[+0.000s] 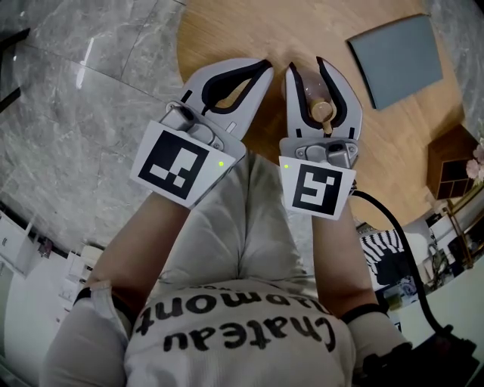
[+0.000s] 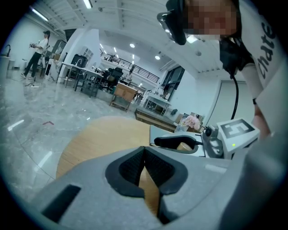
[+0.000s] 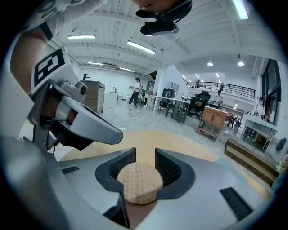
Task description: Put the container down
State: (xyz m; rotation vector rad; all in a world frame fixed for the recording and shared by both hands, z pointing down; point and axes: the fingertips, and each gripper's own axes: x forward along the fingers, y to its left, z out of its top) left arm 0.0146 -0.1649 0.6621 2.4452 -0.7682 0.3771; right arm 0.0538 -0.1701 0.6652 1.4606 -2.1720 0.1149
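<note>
Right gripper [image 1: 306, 66]: jaws opening, about half apart. The container [image 1: 310, 97] stands between them, set back from the tips, its cork lid [image 3: 140, 182] toward the camera. A gap shows beside the lid at the right pad. The container is over the round table [image 1: 318, 23]; contact with the top cannot be confirmed. Left gripper [image 1: 261, 69]: jaws closed tip to tip, nothing between, just beside the right gripper.

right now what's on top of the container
A round cork lid caps the container between the opening jaws of the right gripper; the lid hides its contents.
</note>
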